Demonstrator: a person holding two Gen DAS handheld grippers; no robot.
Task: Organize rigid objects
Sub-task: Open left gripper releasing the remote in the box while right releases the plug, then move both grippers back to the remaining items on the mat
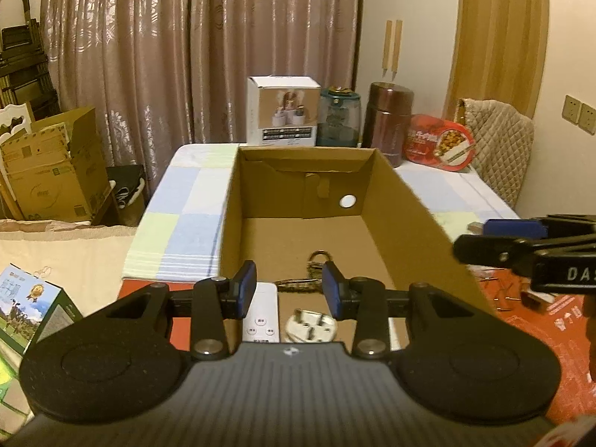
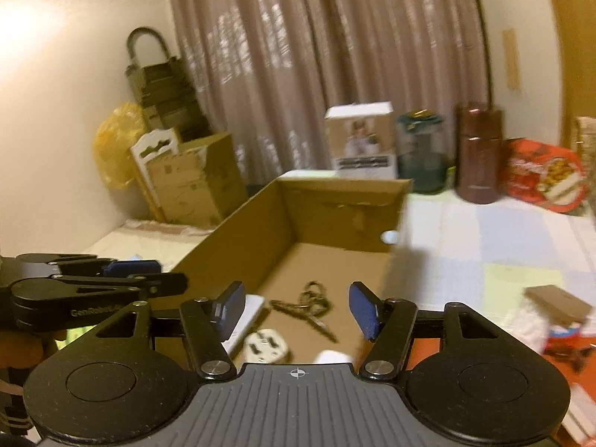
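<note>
- An open cardboard box (image 1: 402,219) sits on a worktop (image 1: 178,223) spread with a pale checked cloth; the box's far wall has a small round hole.
- Inside the box, near its front end, lie a white remote control (image 1: 261,316), a white plug (image 1: 311,326) with its prongs facing up, and a bunch of keys (image 1: 316,266) on a patterned strap.
- The remote control lies to the left of the plug, close beside it; the keys lie further in, apart from both.
- The left tool (image 1: 289,290) hovers over the near end of the box with its blue pads set a narrow gap apart and nothing between them; it grips nothing.
- The right tool (image 2: 294,309) hangs above the same end of the box, its jaws standing apart and empty, with the keys and the plug seen below, between the pads; that view is blurred.
- In the left wrist view the right tool shows at the right edge, beyond the box's right wall.
- At the back of the worktop stand a white carton (image 1: 283,111), a green-lidded jar (image 1: 339,117), a brown flask (image 1: 389,121) and a red snack package (image 1: 439,141).
- A brown card (image 2: 558,303) lies on the cloth right of the box.
</note>
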